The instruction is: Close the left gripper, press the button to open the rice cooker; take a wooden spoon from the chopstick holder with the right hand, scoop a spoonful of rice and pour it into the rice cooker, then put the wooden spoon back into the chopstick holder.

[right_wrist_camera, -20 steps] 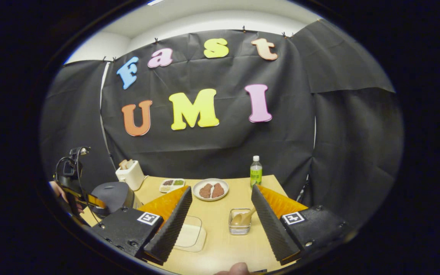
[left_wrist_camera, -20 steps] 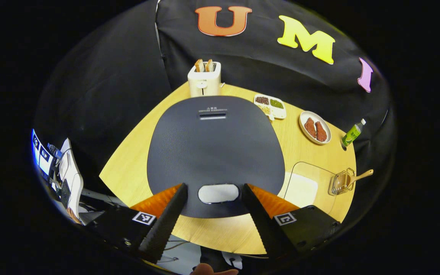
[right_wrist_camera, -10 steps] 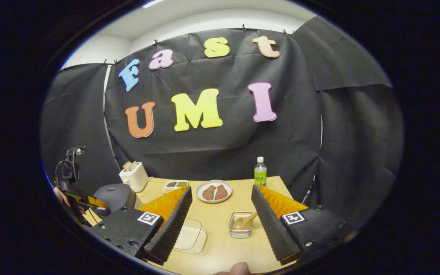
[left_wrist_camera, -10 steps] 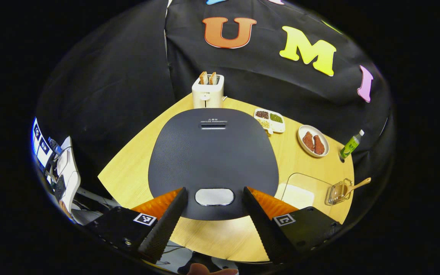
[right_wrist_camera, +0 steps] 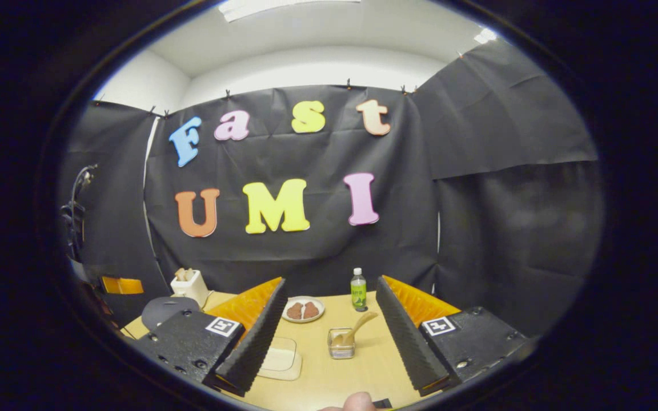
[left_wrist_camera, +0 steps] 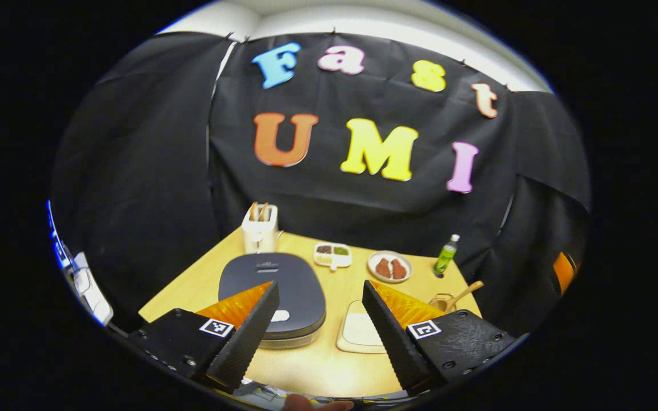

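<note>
Both hands have pulled back and up from the table in the last second: a moment ago the left gripper (left_wrist_camera: 317,319) hung right over the rice cooker (left_wrist_camera: 275,288) with the button (left_wrist_camera: 280,315) between its fingers, and now the cooker sits small and well below it, lid down, with the pale button at the front edge just showing past the left finger. The jaws of that gripper are spread wide, as they were over the button, so the first step, bringing them together and pressing, looks not yet done (to my eye this reads as a retreat, not a press). The right gripper (right_wrist_camera: 329,337) has lifted too, its fingers also wide apart and gripping nothing; between them, farther off on the table (right_wrist_camera: 363,365), stands the clear chopstick holder (right_wrist_camera: 340,343) with the wooden spoon (right_wrist_camera: 353,330) leaning out of it toward the green bottle (right_wrist_camera: 358,290). The shallow tray of rice (left_wrist_camera: 358,331) lies just right of the cooker in the left gripper view, with the toaster (left_wrist_camera: 260,227), a divided snack dish (left_wrist_camera: 332,254) and a plate of meat (left_wrist_camera: 390,267) behind. My guess is the left hand must come down again, squeezed together, before anything else can proceed.
</note>
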The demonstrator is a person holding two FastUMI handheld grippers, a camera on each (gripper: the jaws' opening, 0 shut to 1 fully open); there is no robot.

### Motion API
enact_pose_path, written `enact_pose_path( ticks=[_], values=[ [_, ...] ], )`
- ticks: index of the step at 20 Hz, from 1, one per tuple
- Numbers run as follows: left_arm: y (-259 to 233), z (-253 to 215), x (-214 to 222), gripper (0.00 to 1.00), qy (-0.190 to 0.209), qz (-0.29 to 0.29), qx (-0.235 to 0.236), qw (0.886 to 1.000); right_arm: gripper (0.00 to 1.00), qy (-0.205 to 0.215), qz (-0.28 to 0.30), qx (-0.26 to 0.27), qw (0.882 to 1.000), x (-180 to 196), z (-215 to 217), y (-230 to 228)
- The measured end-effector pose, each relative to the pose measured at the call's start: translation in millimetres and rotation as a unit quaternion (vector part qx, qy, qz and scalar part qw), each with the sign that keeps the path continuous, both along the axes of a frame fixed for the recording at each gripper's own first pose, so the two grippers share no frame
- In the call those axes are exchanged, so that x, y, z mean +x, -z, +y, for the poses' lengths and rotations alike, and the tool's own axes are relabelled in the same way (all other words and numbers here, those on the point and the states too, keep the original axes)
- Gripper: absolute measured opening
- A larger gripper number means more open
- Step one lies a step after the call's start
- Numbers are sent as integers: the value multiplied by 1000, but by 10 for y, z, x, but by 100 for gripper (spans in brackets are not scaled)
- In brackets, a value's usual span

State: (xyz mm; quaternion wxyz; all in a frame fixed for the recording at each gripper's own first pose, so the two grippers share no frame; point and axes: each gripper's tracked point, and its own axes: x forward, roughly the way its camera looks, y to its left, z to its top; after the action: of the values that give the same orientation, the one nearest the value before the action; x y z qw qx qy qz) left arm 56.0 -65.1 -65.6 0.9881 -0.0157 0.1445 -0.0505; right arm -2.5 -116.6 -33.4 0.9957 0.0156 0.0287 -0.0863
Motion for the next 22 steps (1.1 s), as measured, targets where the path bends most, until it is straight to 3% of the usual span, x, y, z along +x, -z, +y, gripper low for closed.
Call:
enact_pose_path(
  ticks=[4,9,14,22],
  values=[
    [-557,-546,-497,95,100,-105,-1,989,99,43,-44,-4,998,-641,-25,-473],
    [-727,-972,-1014,94,158,-146,-11,977,100,66,-67,-6,996,-1192,-57,-792],
    [-847,-1083,-1041,94,149,-151,-28,977,100,46,-62,-8,997,-1245,-4,-845],
    [-821,-903,-967,94,119,-163,14,979,100,-5,-47,12,999,-933,214,-724]
  ],
)
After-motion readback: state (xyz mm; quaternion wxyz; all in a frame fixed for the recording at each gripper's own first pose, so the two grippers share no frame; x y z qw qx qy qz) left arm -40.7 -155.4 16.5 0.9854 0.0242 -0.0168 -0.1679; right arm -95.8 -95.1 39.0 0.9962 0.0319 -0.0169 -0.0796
